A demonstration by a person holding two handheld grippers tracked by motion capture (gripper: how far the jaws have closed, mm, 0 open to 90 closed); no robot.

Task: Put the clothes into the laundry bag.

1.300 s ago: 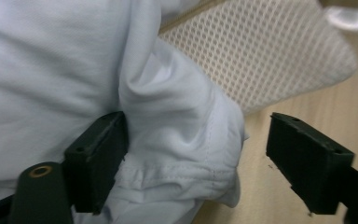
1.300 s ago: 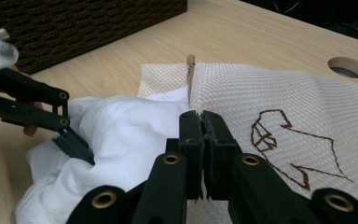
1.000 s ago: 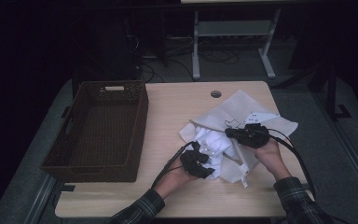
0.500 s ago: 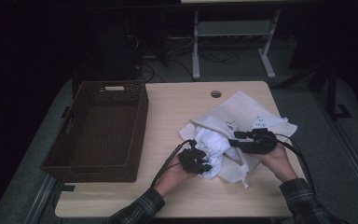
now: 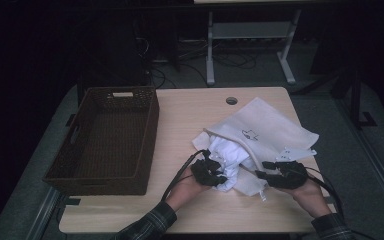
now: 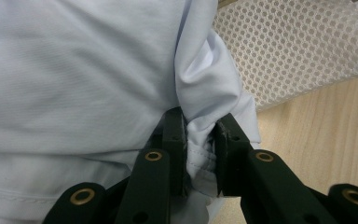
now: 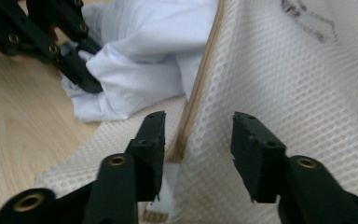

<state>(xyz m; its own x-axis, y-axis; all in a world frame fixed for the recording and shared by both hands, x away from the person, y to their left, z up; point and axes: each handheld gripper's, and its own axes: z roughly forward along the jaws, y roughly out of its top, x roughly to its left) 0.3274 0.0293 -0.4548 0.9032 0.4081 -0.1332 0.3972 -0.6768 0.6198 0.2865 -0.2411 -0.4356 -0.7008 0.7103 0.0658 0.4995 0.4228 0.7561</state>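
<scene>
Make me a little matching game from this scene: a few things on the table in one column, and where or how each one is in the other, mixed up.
Things:
1. basket
2. white cloth
3. mesh bag
4. right gripper

States:
A. open, its fingers either side of the bag's rim
B. pinched by the left gripper
C. empty, at the table's left
D. lying at the table's right, mouth toward the cloth

Pairs: 1-C, 2-B, 3-D, 4-A
</scene>
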